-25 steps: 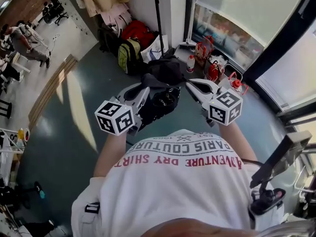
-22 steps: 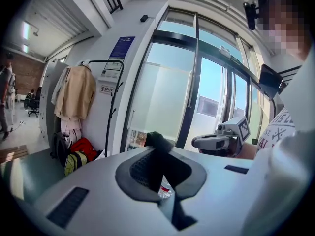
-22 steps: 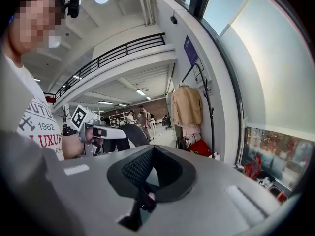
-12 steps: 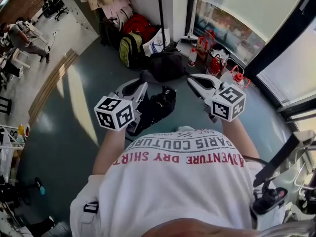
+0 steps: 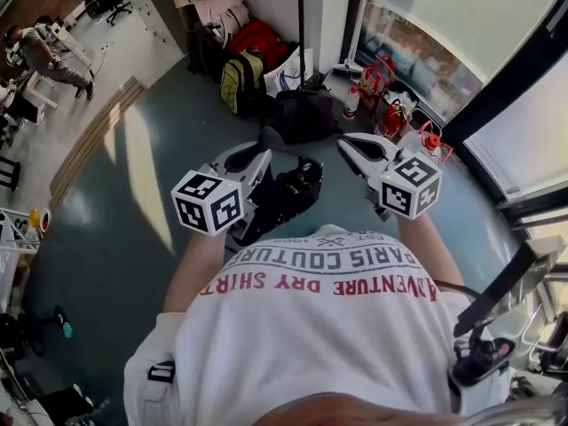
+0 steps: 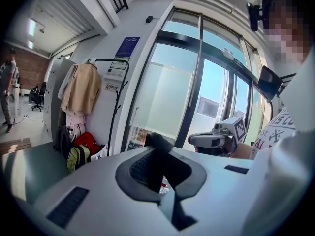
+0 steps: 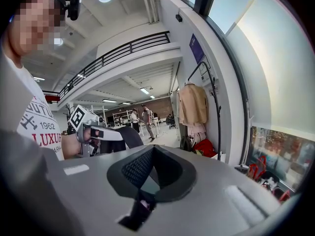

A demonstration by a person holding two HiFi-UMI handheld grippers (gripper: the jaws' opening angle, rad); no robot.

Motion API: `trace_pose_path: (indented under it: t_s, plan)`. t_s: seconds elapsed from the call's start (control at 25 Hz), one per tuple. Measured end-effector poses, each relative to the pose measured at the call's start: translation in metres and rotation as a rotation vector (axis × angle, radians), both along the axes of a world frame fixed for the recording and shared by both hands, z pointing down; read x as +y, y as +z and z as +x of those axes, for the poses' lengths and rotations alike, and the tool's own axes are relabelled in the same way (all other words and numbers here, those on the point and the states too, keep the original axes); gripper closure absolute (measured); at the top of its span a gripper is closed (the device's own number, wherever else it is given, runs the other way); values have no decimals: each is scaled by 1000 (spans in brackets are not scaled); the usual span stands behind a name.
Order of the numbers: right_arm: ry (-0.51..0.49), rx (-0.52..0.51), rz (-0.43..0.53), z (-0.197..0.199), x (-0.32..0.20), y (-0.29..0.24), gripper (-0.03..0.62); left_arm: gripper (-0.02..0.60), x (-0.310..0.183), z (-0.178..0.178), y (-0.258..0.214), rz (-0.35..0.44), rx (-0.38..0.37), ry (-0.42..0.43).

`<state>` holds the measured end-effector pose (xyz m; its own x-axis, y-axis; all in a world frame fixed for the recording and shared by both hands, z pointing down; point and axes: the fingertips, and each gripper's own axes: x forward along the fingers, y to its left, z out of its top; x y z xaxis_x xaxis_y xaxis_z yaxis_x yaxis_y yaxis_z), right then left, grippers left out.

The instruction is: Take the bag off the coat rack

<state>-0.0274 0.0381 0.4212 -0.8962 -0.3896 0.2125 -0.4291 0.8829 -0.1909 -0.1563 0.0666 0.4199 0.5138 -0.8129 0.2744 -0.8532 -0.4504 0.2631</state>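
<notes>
The blue-grey floor point(image 5: 133, 229) carries, on its far side by the coat rack point(image 5: 302, 25), a green backpack point(image 5: 240, 80), a red bag point(image 5: 259, 38), a black bag point(image 5: 304, 114) and a bottle point(image 5: 351, 103).

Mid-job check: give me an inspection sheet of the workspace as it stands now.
surface: grey-blue floor, sunlit at left.
job's things: black bag hangs by its strap from the left gripper, apart from the coat rack.
clutter: backpacks, a second dark bag and bottles at the rack's foot.
grippers: left gripper shut on the strap; right gripper shut, nothing between its jaws.
cables: nothing seen.
surroundings: glass wall at right; people at desks far left; beige coat on the rack.
</notes>
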Motion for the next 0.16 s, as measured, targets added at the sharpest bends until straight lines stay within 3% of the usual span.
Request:
trace_pose_path:
  t_s: [0.16]
  plan:
    - [-8, 2, 4, 0, 26, 13, 592, 571, 26, 2, 14, 0, 6, -4]
